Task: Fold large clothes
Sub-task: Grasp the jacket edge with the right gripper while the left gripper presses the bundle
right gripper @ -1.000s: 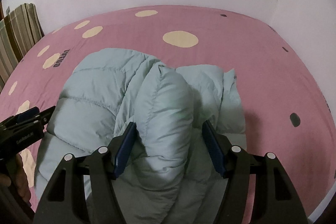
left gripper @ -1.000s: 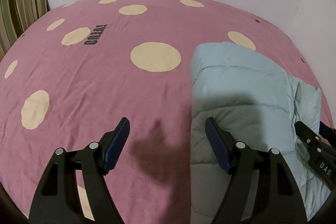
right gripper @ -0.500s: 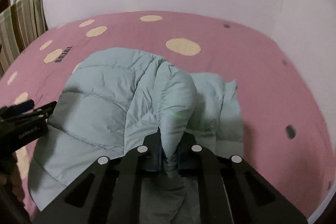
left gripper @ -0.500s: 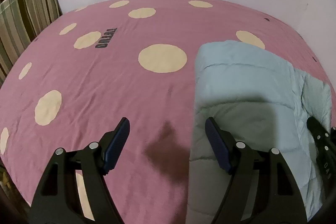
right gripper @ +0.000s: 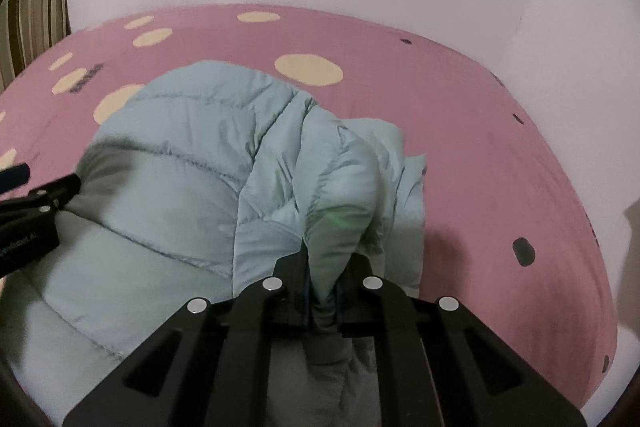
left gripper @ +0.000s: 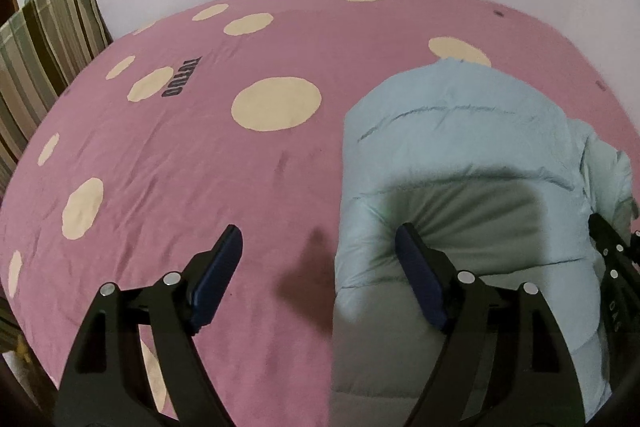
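R gripper (right gripper: 322,291) clenched on jacket (right gripper: 192,155) fold, lower center. L gripper (left gripper: 318,269) released, straddling jacket's left edge; bare bedsheet (left gripper: 180,167) frame left.

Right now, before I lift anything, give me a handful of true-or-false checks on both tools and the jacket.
1. The right tool is shut on a fold of the puffer jacket. True.
2. The left tool is clamped on the jacket too. False: it is open, one finger over the pink bedsheet, the other over the jacket's edge.
3. The jacket is light blue-green and quilted. True.
4. The jacket hangs on a hanger against the wall. False: it lies on the bed.
5. A striped cushion sits at the far left of the bed. True.
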`<state>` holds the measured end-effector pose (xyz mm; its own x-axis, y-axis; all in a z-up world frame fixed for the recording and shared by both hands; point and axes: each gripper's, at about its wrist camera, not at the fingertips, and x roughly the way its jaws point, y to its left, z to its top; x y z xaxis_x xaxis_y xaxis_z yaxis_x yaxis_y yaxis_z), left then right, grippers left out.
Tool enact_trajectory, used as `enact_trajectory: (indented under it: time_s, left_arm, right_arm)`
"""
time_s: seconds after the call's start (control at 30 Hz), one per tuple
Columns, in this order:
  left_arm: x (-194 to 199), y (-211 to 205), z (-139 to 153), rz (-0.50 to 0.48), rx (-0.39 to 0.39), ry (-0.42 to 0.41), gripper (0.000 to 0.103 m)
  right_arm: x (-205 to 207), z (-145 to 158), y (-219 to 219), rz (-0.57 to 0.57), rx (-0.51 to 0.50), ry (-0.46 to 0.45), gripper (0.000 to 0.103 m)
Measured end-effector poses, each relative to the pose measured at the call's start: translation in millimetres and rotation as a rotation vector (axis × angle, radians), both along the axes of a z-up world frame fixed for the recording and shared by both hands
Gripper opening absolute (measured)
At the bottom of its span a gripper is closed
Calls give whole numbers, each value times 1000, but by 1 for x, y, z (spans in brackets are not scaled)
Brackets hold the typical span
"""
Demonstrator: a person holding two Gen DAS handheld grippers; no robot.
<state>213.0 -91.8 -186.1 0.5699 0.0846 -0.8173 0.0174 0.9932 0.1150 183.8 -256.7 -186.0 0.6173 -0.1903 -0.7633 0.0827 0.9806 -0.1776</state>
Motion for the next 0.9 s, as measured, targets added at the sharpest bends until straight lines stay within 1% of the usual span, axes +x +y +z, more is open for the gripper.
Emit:
enact_trajectory:
  time_s: [0.17,0.37,0.57,0.9]
  left_arm:
    - [1,-8,-10,3,21,3,80]
    - [3,-15,-22,16,37,-8,81]
    - [-1,-22,-29,26,68,-43,82]
    - [0,-23,-37,31,71,-54,82]
  right_arm:
    - [3,-18,-4,-11,4,20,9]
    - [4,-31,-7,-27,15,17,9]
    - [5,-36,-6,-38,10,6,9]
    - [5,-36,-7,-40,11,7,9]
